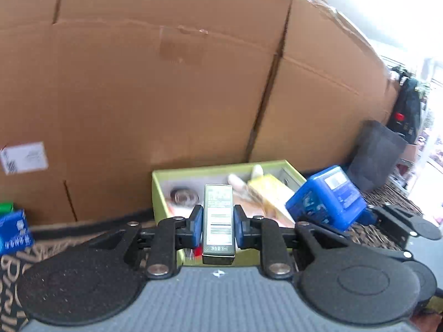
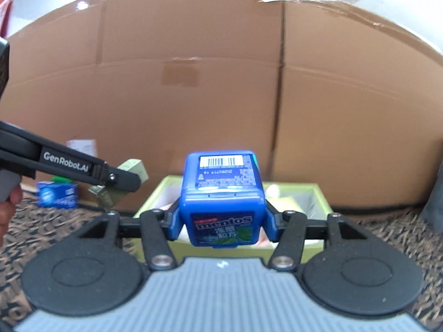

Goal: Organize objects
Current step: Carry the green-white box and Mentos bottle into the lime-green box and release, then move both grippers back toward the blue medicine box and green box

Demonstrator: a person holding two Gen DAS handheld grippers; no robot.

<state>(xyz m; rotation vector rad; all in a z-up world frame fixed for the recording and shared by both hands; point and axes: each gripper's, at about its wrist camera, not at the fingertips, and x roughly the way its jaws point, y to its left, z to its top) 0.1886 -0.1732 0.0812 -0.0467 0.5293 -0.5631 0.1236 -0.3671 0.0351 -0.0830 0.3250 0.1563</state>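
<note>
Left wrist view: left tool pinches a slim carton across its narrow sides, barcode face up. The carton points ahead toward the green tray, which sits just beyond the tool tips against a large cardboard box. The tray already holds a yellow packet and some blurred items I cannot identify. To the right of this tool, the blue gum tub hangs in the right tool.

Right wrist view: right tool is clamped on the gum tub, blue pads against its two sides, directly over the near edge of the tray. The left tool with its carton is off to the left, near the tray. A second blue pack lies farther left on the patterned surface.

Risks (judgement): both tools converge on one small tray, so they may collide. The tub is held low on smooth sides and could slip. A release onto the yellow packet may leave the tub tilted.
</note>
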